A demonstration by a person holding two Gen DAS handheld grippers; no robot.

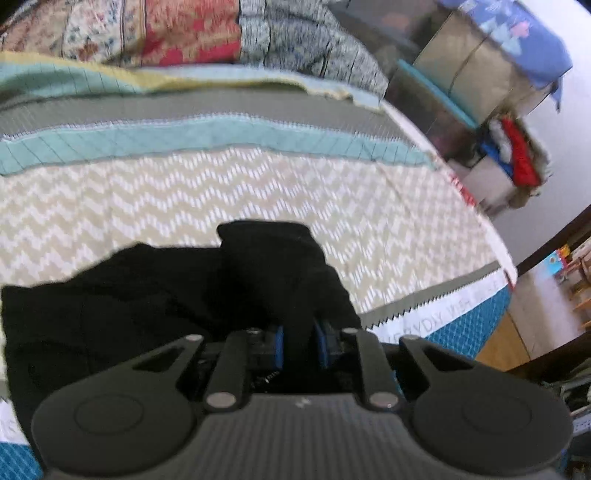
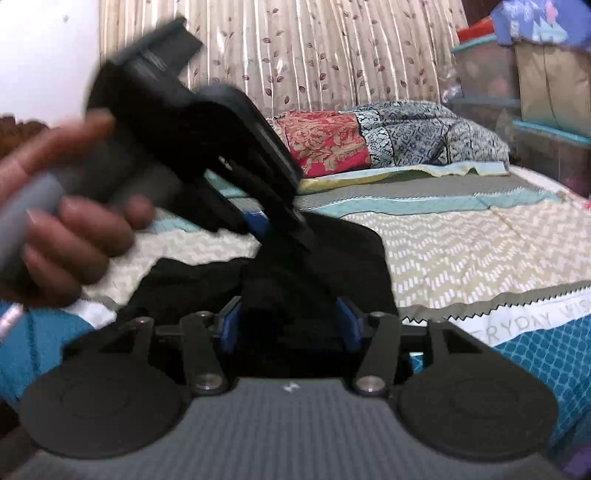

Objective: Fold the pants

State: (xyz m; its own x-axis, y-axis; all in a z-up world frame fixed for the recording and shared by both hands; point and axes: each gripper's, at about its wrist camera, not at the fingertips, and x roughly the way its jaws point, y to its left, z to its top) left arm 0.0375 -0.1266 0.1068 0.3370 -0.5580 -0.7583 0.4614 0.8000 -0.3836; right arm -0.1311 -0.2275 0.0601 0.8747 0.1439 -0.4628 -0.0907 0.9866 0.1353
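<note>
Left wrist view: the left gripper (image 1: 298, 341) sits at lower centre of the frame, its blue pads close together with a fold of the black pants (image 1: 166, 295) pinched between them. The pants lie bunched on the bed (image 1: 221, 184), filling the lower left and centre of the frame, one lobe rising above the gripper. The bed cover shows a beige zigzag band with teal and grey stripes above it. A patterned blanket (image 1: 184, 33) runs along the top of the frame. Storage boxes (image 1: 472, 74) stand at upper right, beside the bed.

Right wrist view: the right gripper (image 2: 290, 326) is at lower centre, pads spread wide, black cloth of the pants (image 2: 351, 258) lying between them; whether they touch it cannot be told. The left gripper (image 2: 280, 225) enters from upper left, tilted down onto the pants, blurred. The left hand (image 2: 66, 206) grips its grey handle at the left edge. A leaf-print curtain (image 2: 295, 48) hangs behind the bed (image 2: 461, 240).
</note>
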